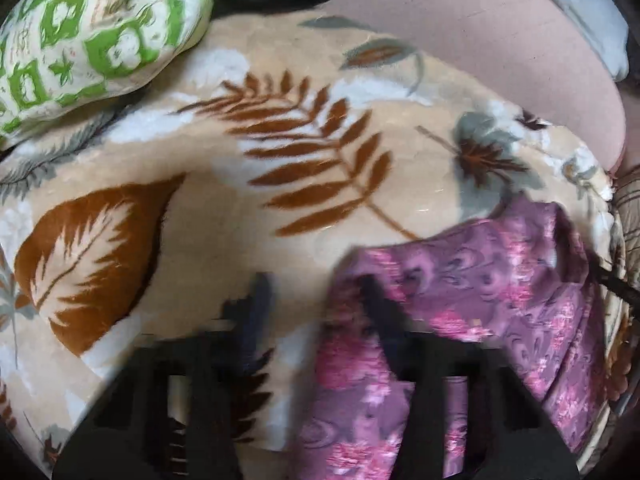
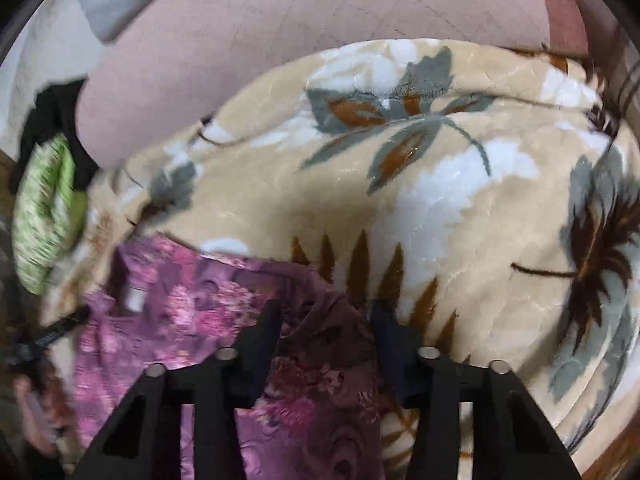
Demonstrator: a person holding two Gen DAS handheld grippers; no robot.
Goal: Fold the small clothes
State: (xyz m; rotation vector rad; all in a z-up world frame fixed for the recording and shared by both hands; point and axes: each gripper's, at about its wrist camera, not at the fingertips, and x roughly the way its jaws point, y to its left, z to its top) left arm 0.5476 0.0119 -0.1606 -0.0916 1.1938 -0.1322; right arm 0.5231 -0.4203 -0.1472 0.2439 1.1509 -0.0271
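Observation:
A small purple garment with pink flowers [image 1: 472, 308] lies on a beige blanket with a leaf print [image 1: 224, 208]. My left gripper [image 1: 316, 304] is open, its jaws straddling the garment's left edge low over the blanket. In the right wrist view the same garment [image 2: 208, 312] lies at the lower left. My right gripper [image 2: 326, 320] is open, with a raised dark fold of the garment's right edge between its jaws. The image is blurred by motion.
A green and white patterned cloth bundle [image 1: 88, 36] sits at the blanket's far left corner, also in the right wrist view [image 2: 48, 216]. A pink sheet [image 1: 480, 40] lies beyond the blanket. Part of the other gripper [image 2: 48, 336] shows at the left edge.

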